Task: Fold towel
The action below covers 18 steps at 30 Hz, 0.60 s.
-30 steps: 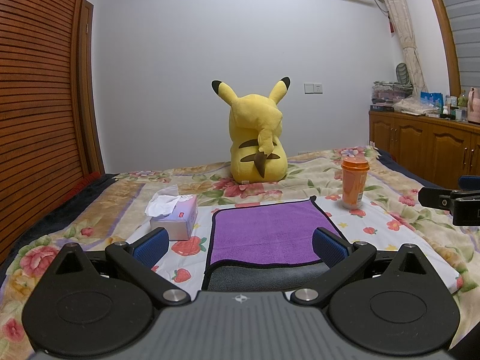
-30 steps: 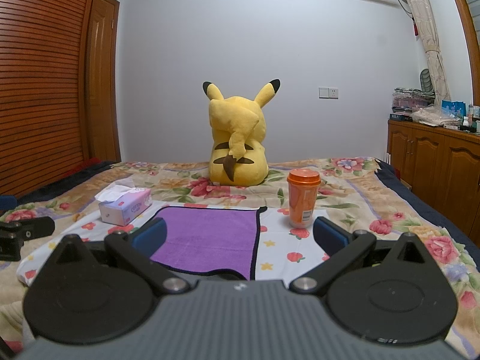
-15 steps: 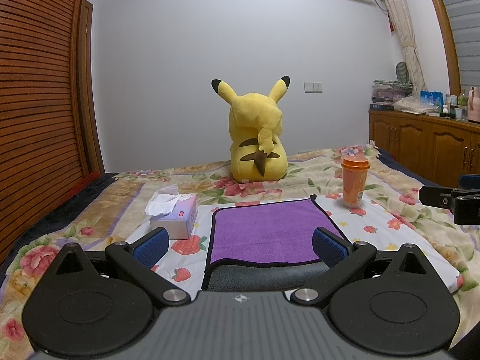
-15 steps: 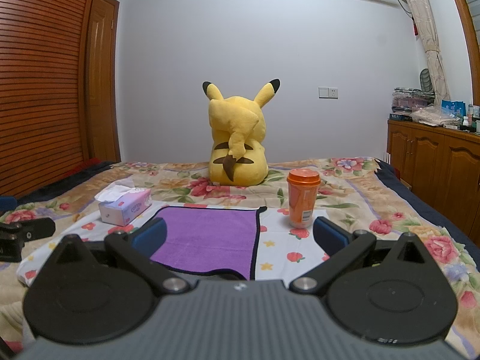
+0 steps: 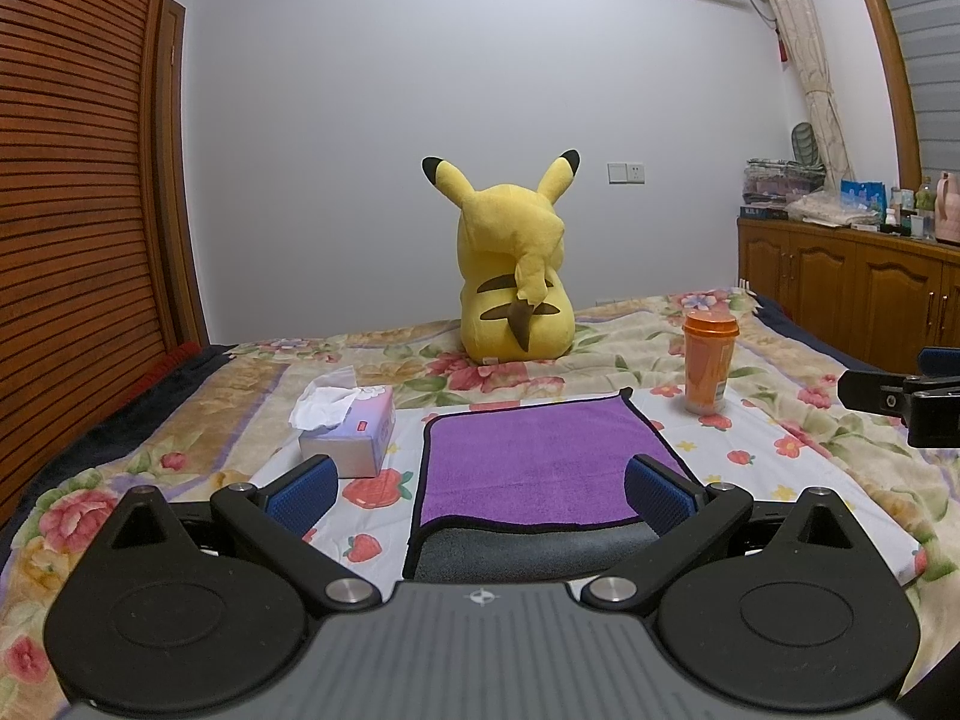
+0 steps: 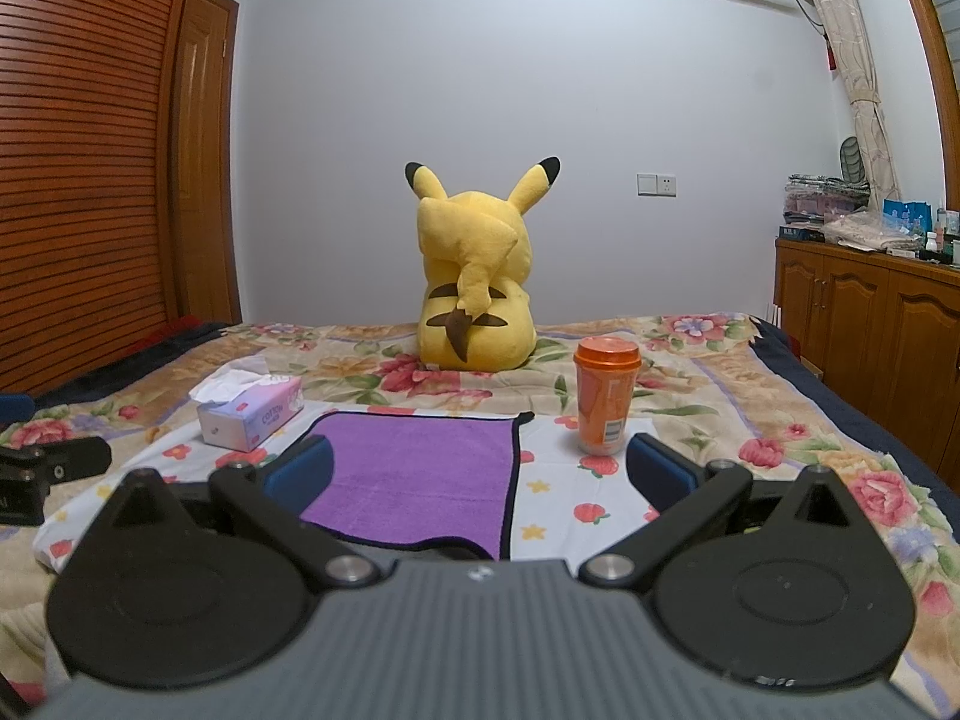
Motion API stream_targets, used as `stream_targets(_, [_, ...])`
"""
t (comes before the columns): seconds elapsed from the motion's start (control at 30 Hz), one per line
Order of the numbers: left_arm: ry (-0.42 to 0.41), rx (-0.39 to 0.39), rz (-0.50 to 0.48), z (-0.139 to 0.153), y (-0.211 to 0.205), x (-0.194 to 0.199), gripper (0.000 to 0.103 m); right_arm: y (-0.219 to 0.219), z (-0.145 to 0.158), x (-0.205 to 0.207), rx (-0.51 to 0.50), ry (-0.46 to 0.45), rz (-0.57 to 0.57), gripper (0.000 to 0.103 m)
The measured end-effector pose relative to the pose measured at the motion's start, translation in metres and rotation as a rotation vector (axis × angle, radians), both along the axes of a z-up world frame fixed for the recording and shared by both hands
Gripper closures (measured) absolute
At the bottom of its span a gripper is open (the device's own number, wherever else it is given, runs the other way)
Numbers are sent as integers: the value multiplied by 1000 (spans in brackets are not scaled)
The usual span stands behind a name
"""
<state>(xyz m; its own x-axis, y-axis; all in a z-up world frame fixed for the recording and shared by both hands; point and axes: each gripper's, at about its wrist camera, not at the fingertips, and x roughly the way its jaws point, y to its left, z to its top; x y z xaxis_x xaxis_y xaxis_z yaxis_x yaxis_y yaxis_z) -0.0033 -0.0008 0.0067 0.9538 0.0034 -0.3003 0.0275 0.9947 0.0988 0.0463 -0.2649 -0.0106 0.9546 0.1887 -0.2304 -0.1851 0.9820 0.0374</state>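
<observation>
A purple towel (image 5: pixel 528 462) with a black hem and a grey underside lies on the bed, its near part turned over so the grey side (image 5: pixel 528 546) shows. It also shows in the right wrist view (image 6: pixel 420 468). My left gripper (image 5: pixel 480 489) is open and empty, hovering just before the towel's near edge. My right gripper (image 6: pixel 480 474) is open and empty, over the towel's near right corner. The right gripper also shows at the right edge of the left wrist view (image 5: pixel 900 402); the left gripper shows at the left edge of the right wrist view (image 6: pixel 48 468).
A tissue box (image 5: pixel 351 429) stands left of the towel and an orange cup (image 5: pixel 708 360) at its far right. A yellow plush toy (image 5: pixel 516 294) sits behind. The floral bedspread (image 5: pixel 180 456) covers the bed. Wooden cabinets (image 5: pixel 852 294) stand at the right.
</observation>
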Motion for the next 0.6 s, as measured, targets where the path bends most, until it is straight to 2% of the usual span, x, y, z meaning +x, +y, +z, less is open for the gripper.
stream_targets(0.27, [17,3,0,-5,-1,5,0,4,-1,2,-11,6,5,0])
stream_targets(0.33, [33,7,-1,-14,-1,8,0,6,0,2,-17,10,7,0])
stream_targets(0.6, [88,15,-5,-18,-3,15,0,13,-4,7,-46,43,24,0])
